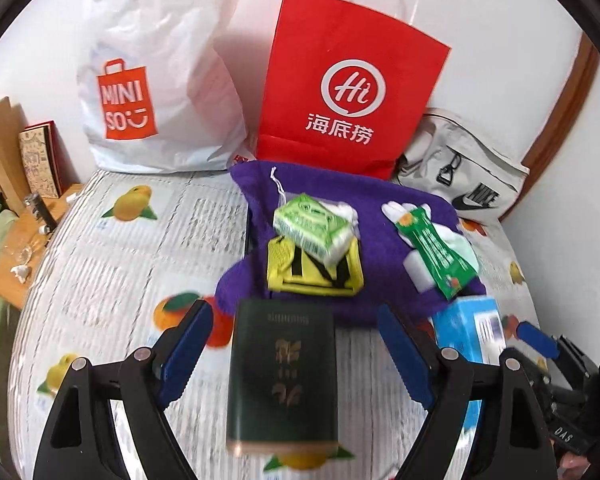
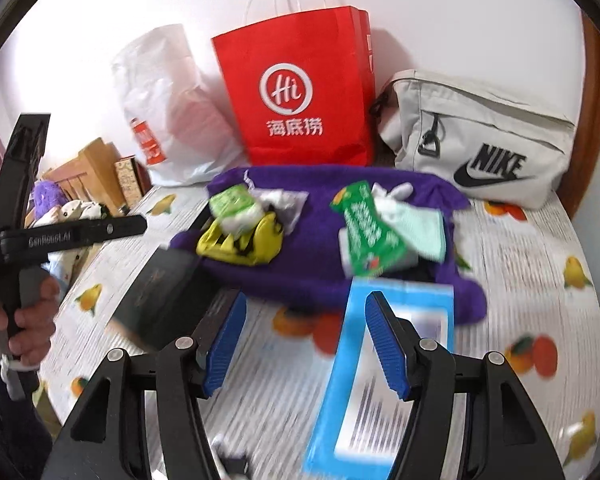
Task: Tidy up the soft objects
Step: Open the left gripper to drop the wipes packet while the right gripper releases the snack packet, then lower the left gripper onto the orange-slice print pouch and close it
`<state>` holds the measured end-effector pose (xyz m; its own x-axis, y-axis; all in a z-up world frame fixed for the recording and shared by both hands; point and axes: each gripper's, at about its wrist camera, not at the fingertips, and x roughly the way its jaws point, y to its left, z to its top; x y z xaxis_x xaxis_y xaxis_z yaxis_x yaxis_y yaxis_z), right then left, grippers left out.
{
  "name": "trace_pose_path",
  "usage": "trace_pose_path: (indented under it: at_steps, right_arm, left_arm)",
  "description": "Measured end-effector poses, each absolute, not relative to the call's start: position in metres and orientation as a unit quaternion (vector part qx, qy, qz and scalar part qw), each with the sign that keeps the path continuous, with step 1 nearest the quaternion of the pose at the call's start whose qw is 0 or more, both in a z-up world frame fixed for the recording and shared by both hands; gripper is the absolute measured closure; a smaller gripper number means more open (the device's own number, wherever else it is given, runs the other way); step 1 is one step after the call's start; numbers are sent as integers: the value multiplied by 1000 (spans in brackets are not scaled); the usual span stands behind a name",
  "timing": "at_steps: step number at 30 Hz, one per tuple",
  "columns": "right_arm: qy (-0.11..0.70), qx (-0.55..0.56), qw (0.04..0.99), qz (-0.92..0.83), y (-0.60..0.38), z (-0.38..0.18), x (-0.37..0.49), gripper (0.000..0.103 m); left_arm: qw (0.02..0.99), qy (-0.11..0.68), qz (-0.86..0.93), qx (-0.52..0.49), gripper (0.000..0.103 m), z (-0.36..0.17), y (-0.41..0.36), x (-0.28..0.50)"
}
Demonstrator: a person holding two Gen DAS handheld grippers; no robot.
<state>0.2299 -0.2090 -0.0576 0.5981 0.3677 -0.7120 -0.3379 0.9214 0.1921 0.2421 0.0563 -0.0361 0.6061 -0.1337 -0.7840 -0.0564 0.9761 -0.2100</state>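
Note:
A purple knitted cloth (image 1: 380,208) (image 2: 316,216) lies on the bed. On it are a green tissue pack (image 1: 312,230) (image 2: 234,208), a yellow pouch (image 1: 314,276) (image 2: 240,242), a green sachet (image 1: 434,252) (image 2: 366,232) and white and mint socks (image 2: 416,224). My left gripper (image 1: 296,356) is open, its jaws on either side of a dark green box (image 1: 282,376) (image 2: 156,296). My right gripper (image 2: 306,344) is open over a light blue box (image 2: 380,384) (image 1: 470,330).
A white Miniso bag (image 1: 156,80), a red paper bag (image 1: 348,88) (image 2: 300,92) and a grey Nike bag (image 2: 480,140) (image 1: 464,172) stand against the wall. The fruit-print bedcover (image 1: 120,248) spreads to the left. A wooden bedside table (image 1: 12,264) is at the far left.

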Motion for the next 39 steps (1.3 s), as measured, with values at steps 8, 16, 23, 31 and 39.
trace_pose_path:
  at_steps: [8, 16, 23, 31, 39]
  right_arm:
    - [421, 30, 887, 185, -222, -73, 163, 41]
    - [408, 59, 898, 154, -251, -77, 122, 40]
    - [404, 82, 902, 126, -278, -93, 97, 40]
    - [425, 96, 893, 109, -291, -119, 84, 40]
    - [427, 97, 892, 112, -291, -123, 83, 40]
  left_arm:
    - [888, 448, -47, -90, 19, -43, 42, 184]
    - [878, 470, -77, -55, 19, -73, 9, 138]
    - [856, 501, -122, -32, 19, -121, -25, 114]
    - [840, 518, -161, 23, 19, -144, -55, 106]
    - [845, 495, -172, 106, 14, -155, -82, 94]
